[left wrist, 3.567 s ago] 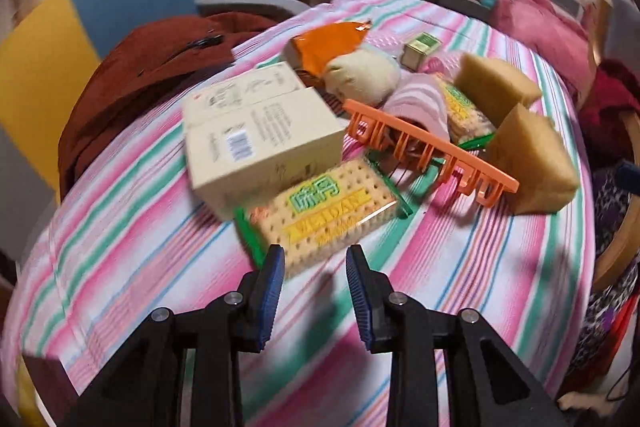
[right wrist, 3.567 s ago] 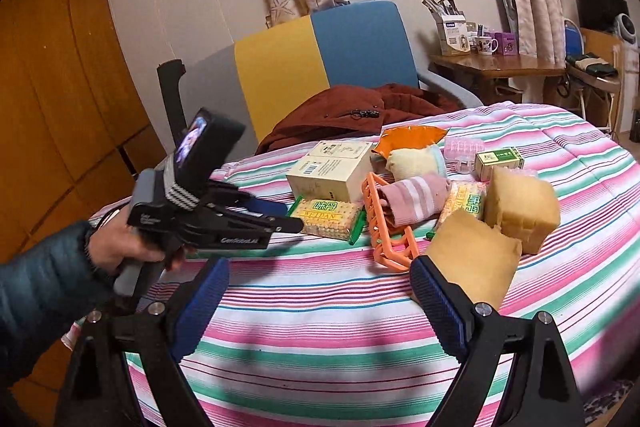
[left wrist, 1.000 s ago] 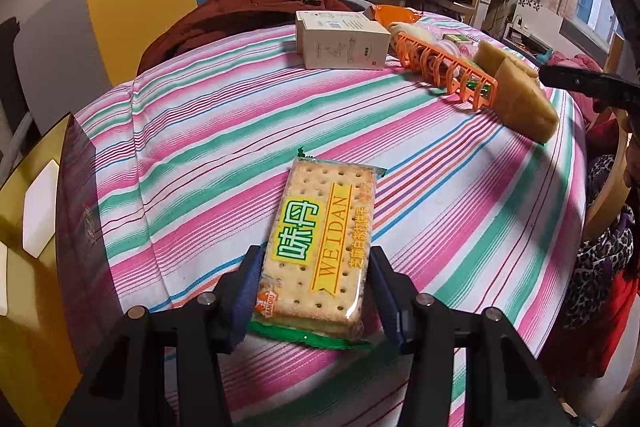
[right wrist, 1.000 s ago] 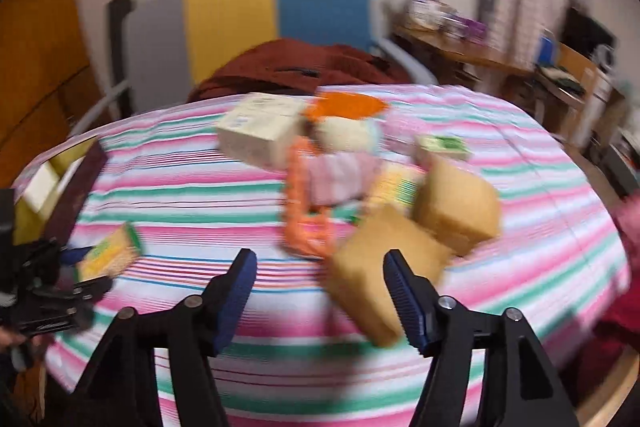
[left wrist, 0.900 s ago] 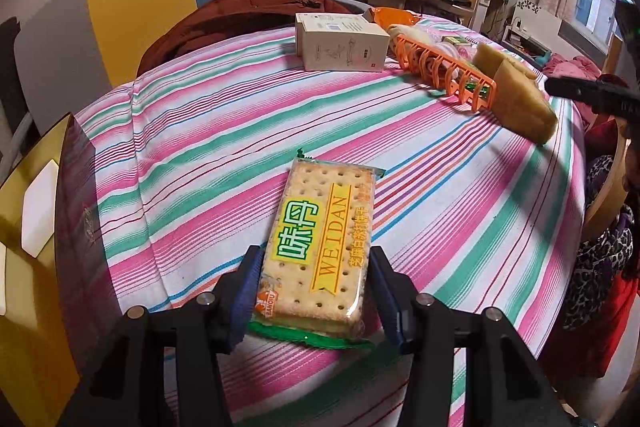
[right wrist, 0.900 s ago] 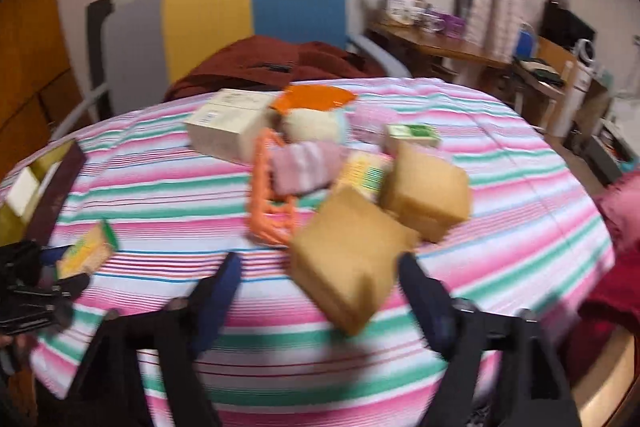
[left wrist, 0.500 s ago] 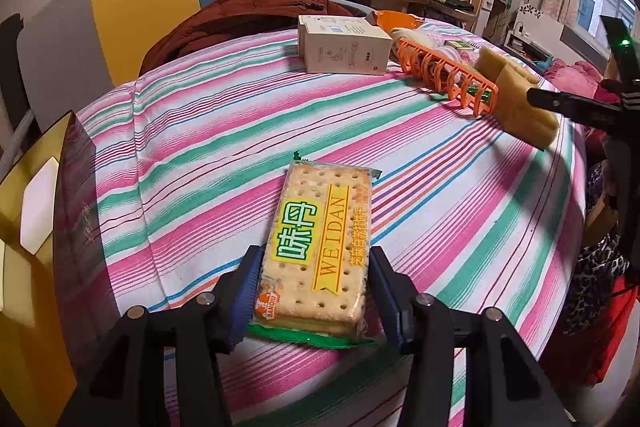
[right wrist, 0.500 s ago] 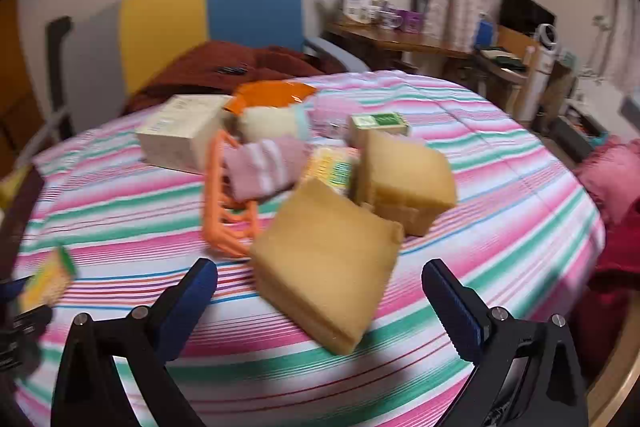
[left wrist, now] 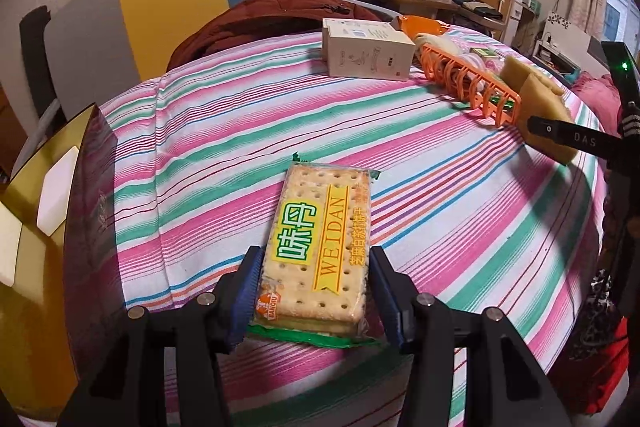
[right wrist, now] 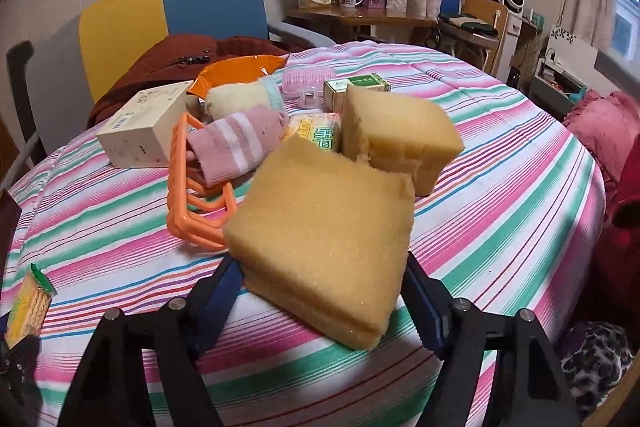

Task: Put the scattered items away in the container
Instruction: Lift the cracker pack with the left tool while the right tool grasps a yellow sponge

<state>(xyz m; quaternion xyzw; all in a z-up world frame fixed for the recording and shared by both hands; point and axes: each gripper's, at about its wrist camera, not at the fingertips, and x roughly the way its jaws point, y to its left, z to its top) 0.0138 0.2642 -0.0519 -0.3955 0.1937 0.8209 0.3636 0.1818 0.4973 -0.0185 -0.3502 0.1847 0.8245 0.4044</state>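
The left gripper (left wrist: pixel 314 301) is closed on the near end of the biscuit packet (left wrist: pixel 320 247), holding it over the striped desk (left wrist: pixel 240 131) beside the gold container (left wrist: pixel 36 211) at its left. The right gripper (right wrist: pixel 322 291) is wide open, its pads flanking the nearer yellow sponge (right wrist: pixel 324 227) without visibly pressing it. Judged step: close evenly on the sponge's sides and lift without disturbing the orange rack (right wrist: pixel 192 195) just beside it; carry the packet level over the container rim before release. Compared with 0.5 s ago, the right gripper has advanced until the sponge sits between its pads; the packet grip is unchanged
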